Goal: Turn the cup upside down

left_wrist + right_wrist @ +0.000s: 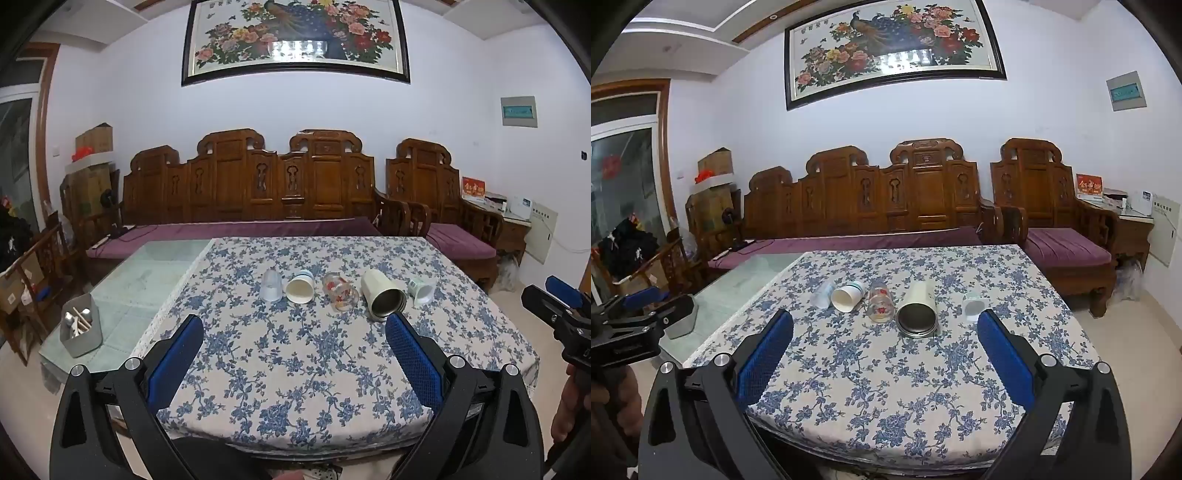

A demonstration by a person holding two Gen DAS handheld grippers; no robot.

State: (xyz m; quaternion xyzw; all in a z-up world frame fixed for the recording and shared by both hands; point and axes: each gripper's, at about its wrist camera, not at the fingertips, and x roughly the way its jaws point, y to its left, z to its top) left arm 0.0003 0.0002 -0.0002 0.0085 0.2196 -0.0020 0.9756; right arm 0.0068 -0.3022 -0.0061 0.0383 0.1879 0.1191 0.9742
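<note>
Cup-wise there are five in a row across the middle of the table (480, 332), nearer its far edge than the near one, and none is picked out yet as the one to flip. Going big to small: the cream tumbler (382, 293) lies on its side with its dark mouth facing the near edge, then the white paper cup (300, 288) on its side, the printed glass (340, 291) also lying down, the clear plastic cup (271, 285) at the left end looking already mouth-down, and the small white cup (423, 290) at the right end, tipped over. Left gripper (295, 325) is spread wide and empty, hanging back over the near edge – same story for the right gripper (886, 321), wide open, nothing in it. So I'd call this the approach step, no contact made. My guess is the next move means reaching in over the cloth, closing on one cup's side wall and turning it rim-down – the tumbler might roll if nudged.
</note>
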